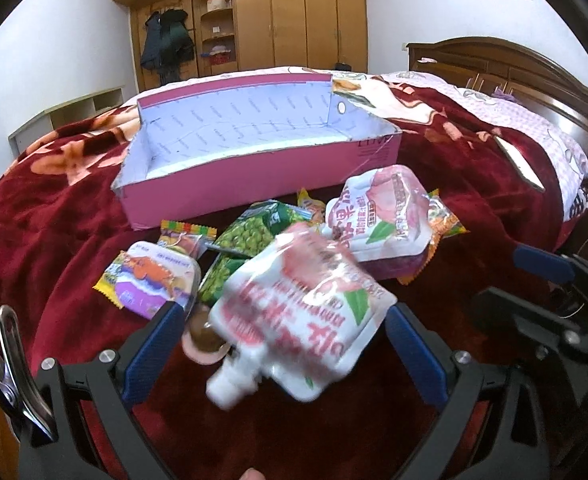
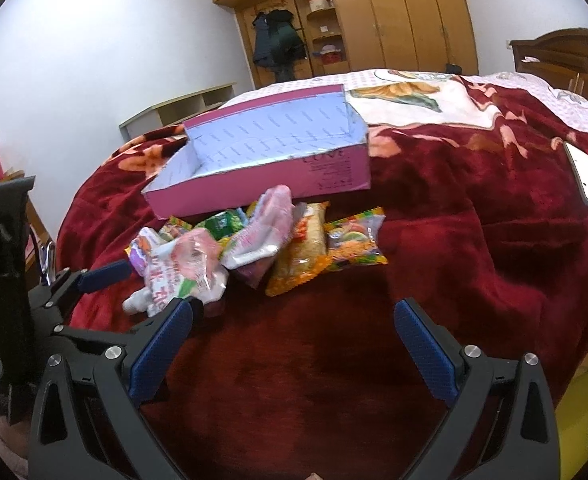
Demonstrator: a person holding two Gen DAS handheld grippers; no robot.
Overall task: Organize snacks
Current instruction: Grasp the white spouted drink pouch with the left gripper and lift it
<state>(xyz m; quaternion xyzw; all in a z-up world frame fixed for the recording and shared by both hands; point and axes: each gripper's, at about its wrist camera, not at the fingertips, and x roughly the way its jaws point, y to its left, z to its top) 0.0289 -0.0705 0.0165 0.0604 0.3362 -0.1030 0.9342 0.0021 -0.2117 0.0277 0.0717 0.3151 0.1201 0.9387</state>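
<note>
The left gripper (image 1: pixel 286 344) is held with its jaws wide apart, and a blurred white and pink drink pouch (image 1: pixel 301 320) is seen between them, its cap end toward the camera; whether either pad touches it cannot be told. The right gripper (image 2: pixel 294 344) is likewise held with jaws apart over bare red blanket (image 2: pixel 453 240), nothing between them.

Just beyond the pouch, a heap of snacks is spread on the bed: a second pink pouch (image 1: pixel 381 212), green pea packets (image 1: pixel 254 232), a purple and orange packet (image 1: pixel 154 280), and, on the heap's right side in the right view, an orange packet (image 2: pixel 301 252) and a yellow-edged packet (image 2: pixel 355 240).

Behind the heap, an open pink box (image 1: pixel 254 184) with a pale lining is set on the blanket, toward the middle of the bed, and appears empty.
</note>
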